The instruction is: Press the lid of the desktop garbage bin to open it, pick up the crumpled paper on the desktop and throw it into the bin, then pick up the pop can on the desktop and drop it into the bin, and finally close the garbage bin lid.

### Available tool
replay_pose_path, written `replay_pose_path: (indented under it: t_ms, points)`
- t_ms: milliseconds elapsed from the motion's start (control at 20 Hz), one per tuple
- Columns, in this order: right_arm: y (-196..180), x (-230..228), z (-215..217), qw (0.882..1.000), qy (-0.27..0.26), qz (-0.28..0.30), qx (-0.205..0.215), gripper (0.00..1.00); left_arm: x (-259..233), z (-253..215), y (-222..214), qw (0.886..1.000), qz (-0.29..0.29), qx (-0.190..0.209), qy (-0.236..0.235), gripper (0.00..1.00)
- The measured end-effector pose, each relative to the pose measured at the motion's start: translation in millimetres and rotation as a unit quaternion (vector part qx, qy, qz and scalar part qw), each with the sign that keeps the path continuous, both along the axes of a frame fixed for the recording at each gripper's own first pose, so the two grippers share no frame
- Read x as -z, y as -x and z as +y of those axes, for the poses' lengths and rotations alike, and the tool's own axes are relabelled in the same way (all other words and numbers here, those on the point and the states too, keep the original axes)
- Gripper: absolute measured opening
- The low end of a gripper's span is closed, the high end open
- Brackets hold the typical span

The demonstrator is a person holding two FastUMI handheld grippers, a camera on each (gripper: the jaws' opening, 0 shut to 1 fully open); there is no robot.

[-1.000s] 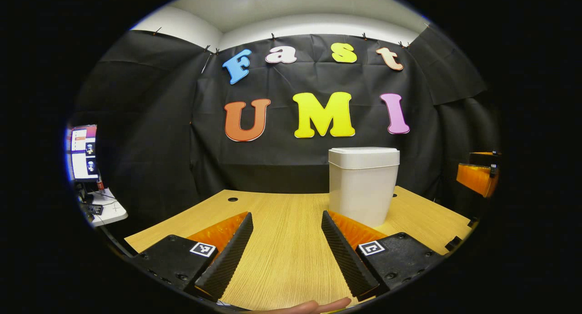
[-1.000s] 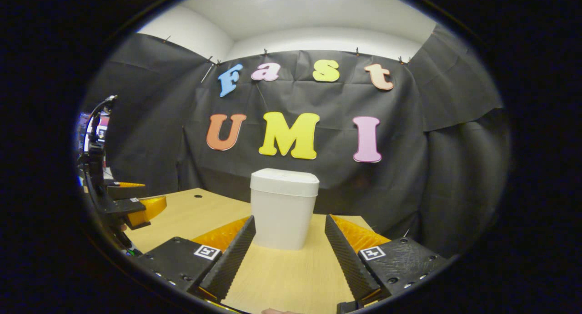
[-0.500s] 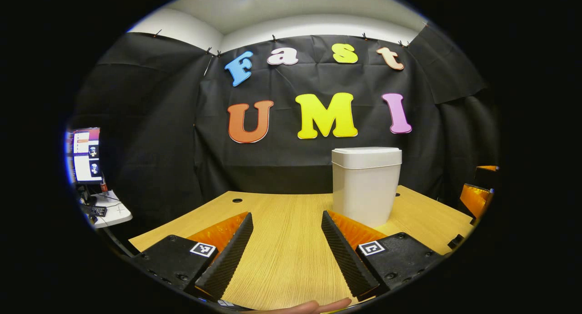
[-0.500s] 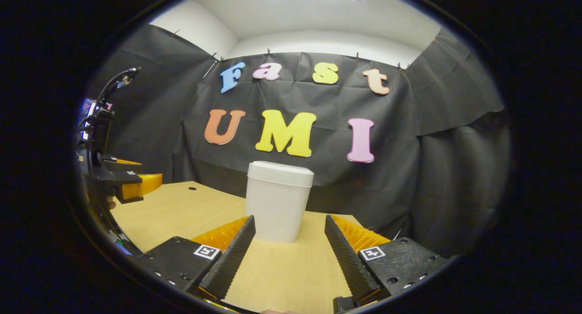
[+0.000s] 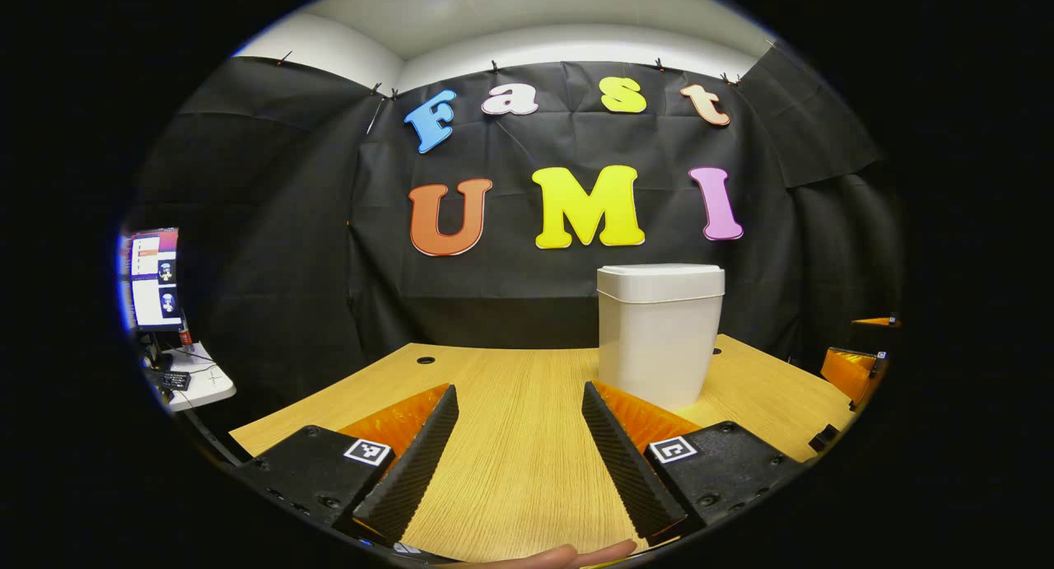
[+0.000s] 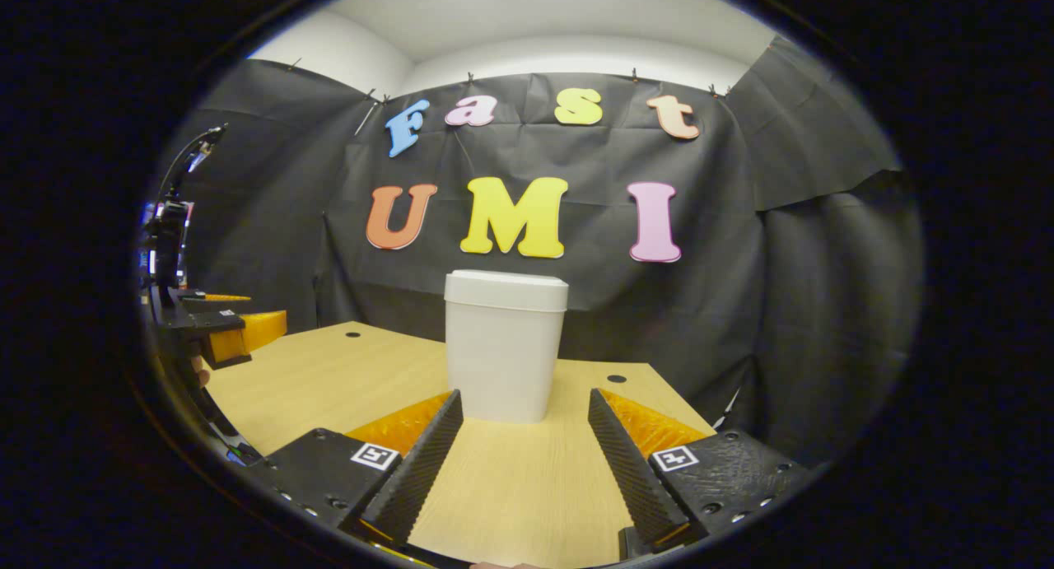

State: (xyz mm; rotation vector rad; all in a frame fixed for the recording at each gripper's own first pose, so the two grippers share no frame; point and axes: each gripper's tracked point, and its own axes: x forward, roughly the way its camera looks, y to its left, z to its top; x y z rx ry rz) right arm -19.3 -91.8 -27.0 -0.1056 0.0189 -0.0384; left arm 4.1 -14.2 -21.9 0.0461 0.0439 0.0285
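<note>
Bin point(image 6: 505, 347) lower, nearer — lid point(image 6: 506, 290) shut.

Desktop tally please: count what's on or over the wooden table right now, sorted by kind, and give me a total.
White garbage bin, lid shut: 1
Grippers, fingers apart: 2, left gripper and right gripper
Cable holes in the table: 3
Total: 6

Bright overhead light, sharp focus, fisheye-bent edges
</note>
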Motion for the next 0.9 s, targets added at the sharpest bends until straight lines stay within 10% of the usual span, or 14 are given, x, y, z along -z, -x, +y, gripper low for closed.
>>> replay_pose_path:
  t_ms: [900]
  points:
    - [-1, -1, 2, 1.0, -0.016, -0.015, -0.016, 0.95, 10, -10, -2, 1.0, 0.014, 0.003, 0.003, 0.98]
